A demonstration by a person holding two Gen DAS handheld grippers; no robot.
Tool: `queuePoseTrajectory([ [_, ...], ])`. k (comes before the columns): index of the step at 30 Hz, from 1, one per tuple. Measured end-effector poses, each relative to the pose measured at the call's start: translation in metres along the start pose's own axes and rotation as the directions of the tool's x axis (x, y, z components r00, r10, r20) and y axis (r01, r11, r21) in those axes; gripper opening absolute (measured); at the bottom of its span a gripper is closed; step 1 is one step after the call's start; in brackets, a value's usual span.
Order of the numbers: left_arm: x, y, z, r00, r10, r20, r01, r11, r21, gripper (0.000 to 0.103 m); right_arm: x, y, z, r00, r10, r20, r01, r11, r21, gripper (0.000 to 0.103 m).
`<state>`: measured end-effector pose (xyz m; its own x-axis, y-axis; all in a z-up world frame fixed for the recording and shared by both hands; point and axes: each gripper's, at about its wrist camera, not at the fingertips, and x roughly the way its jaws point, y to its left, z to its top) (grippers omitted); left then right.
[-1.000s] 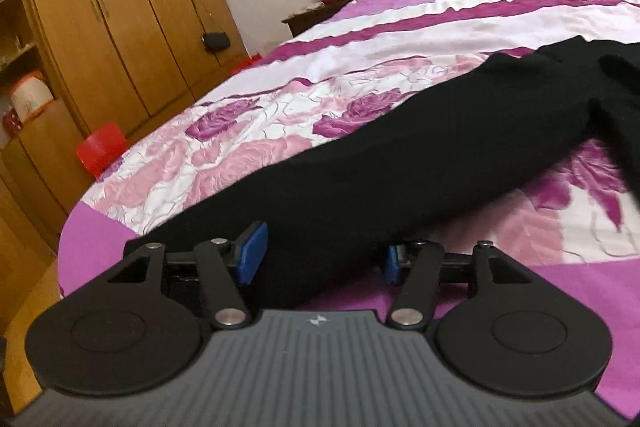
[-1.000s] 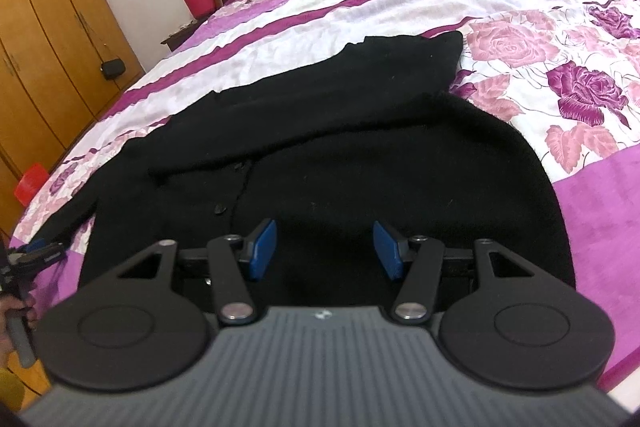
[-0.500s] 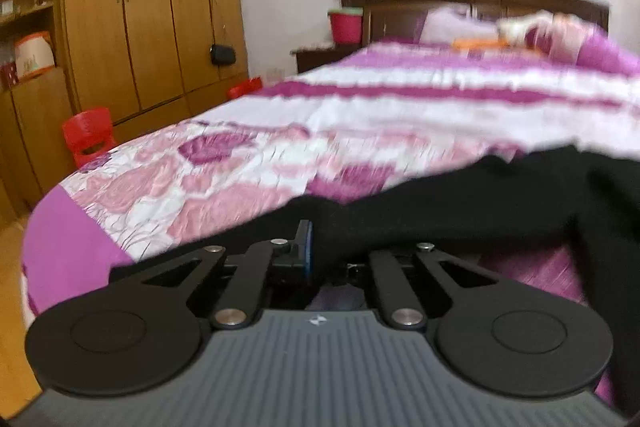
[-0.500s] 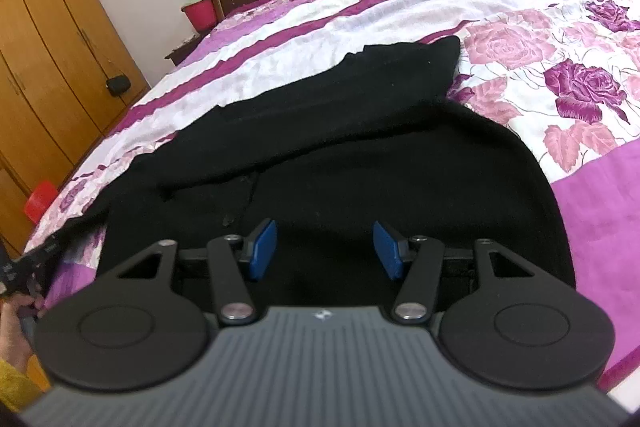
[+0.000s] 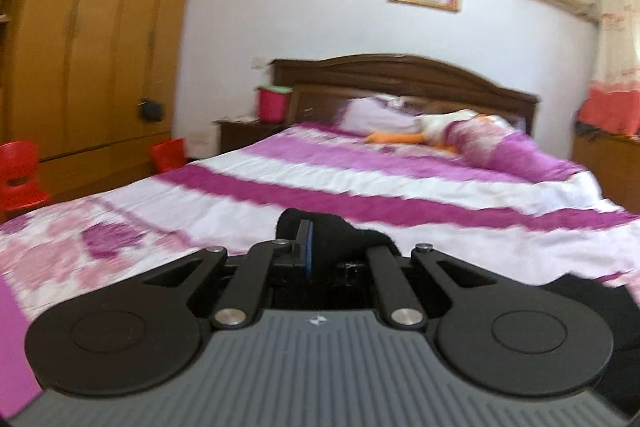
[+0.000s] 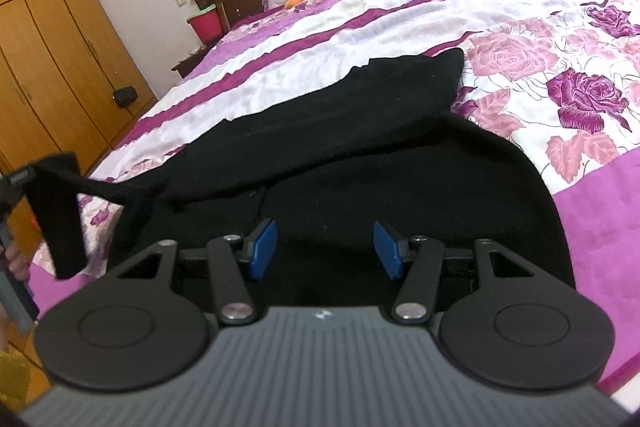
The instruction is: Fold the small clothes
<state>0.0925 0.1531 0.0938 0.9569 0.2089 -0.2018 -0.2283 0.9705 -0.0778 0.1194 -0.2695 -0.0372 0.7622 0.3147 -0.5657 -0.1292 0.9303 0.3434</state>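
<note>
**Left sleeve going up for the fold**

The left gripper (image 5: 320,247) is pinching the cuff end of the black cardigan's sleeve (image 6: 60,211), its jaws pressed together on the knit so that a dark bunch of fabric is poking out past the blue pad. In the right wrist view the cuff is hanging clear of the bed, with the rest of the sleeve stretching in a taut line back toward the shoulder. The right gripper (image 6: 324,247) is hovering over the body of the black cardigan (image 6: 360,155) near its hem, jaws spread and gripping nothing.

To do this step well, the person should probably be carrying the cuff across the chest in a low arc, keeping just enough tension for the sleeve to lie straight without dragging the body sideways. The idle gripper could be pressing down on the front panel to anchor it. Releasing only once the cuff is resting flat on the body should avoid a twisted sleeve.

The cardigan is lying spread on the bed (image 6: 520,27), on a floral purple, pink and white cover, close to the near edge. It is a soft, fuzzy black knit with small dark buttons faintly showing down the front; the far sleeve appears to be lying folded across the upper part. The fabric is looking limp and stretchy, so it is likely to sag and cling to itself.
</note>
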Motion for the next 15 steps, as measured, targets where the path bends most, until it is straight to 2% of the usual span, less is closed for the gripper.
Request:
queuePoseTrajectory([
  [3,0.007,-0.038,0.006,0.997,-0.079,-0.018,0.080,0.996,0.030,0.007,-0.001,-0.003,0.000,1.000,0.005,0.002,-0.005,1.000,0.009,0.056],
  [7,0.020,-0.087,-0.005,0.987,-0.146,-0.069,0.151,0.986,0.077,0.007,-0.003,-0.010,0.000,1.000,0.010,0.011,-0.010,1.000,0.028,0.056],
  [11,0.041,-0.123,-0.032,0.966,-0.198,-0.168,0.211,0.976,0.062,0.007,-0.006,-0.018,0.000,1.000,0.007,0.021,-0.009,0.999,0.052,0.056],
  [15,0.064,-0.140,-0.066,0.940,-0.223,-0.259,0.241,0.970,0.041,0.007,-0.006,-0.026,0.000,1.000,0.001,0.022,-0.003,0.997,0.074,0.057],
])
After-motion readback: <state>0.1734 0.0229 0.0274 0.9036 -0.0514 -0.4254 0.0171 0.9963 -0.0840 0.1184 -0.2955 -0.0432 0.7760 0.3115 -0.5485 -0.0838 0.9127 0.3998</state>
